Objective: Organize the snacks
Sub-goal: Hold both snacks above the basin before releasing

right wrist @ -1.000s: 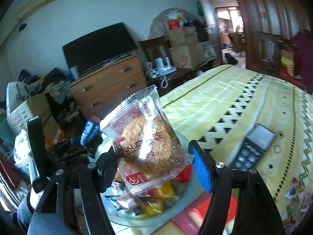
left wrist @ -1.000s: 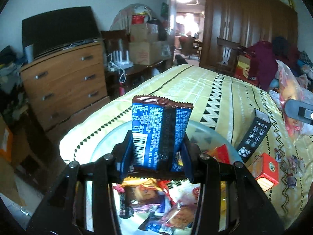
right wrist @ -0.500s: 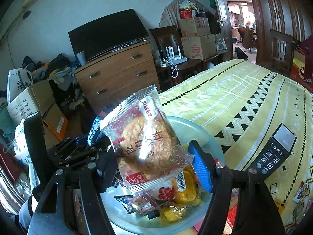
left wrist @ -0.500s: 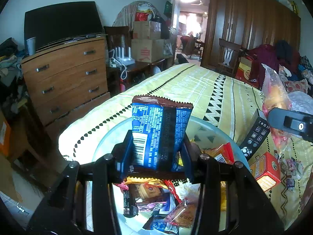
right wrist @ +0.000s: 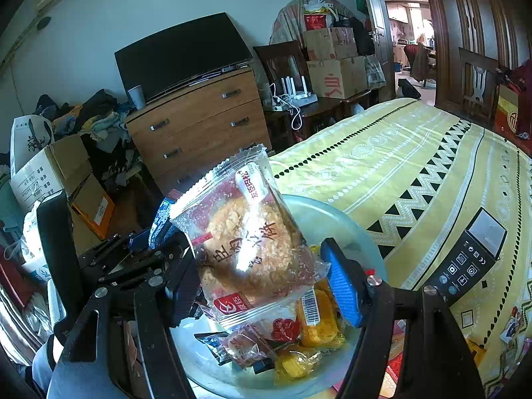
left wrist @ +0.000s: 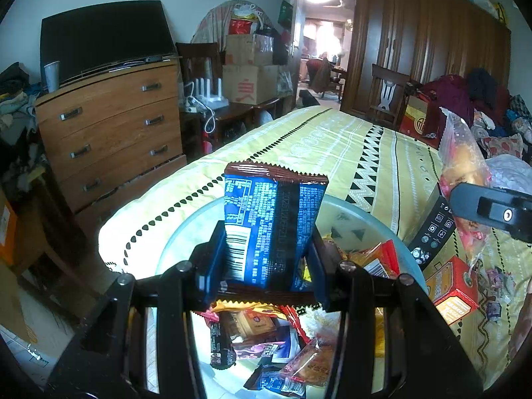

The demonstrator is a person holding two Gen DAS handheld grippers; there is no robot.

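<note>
Your left gripper pinches a blue snack packet near its lower edge, both pads pressed against its sides; the packet stands upright with its barcode side toward the camera. Your right gripper holds a clear-wrapped round biscuit: the left pad bears on the wrapper's lower left edge and the blue right pad touches its lower right corner, the packet leaning slightly left. Both packets hang above a pale glass bowl that holds loose wrapped snacks, among them yellow packets.

The bowl rests at the near end of a bed under a yellow patterned cover. A black remote control lies on the cover just right of the bowl, and a red and orange carton lies near it. Beyond the bed stand a wooden chest of drawers bearing a dark television, stacked cardboard boxes and a dark wardrobe.

The bowl's near rim is hidden behind the gripper frames. Print on the wrappers is too small to read.
</note>
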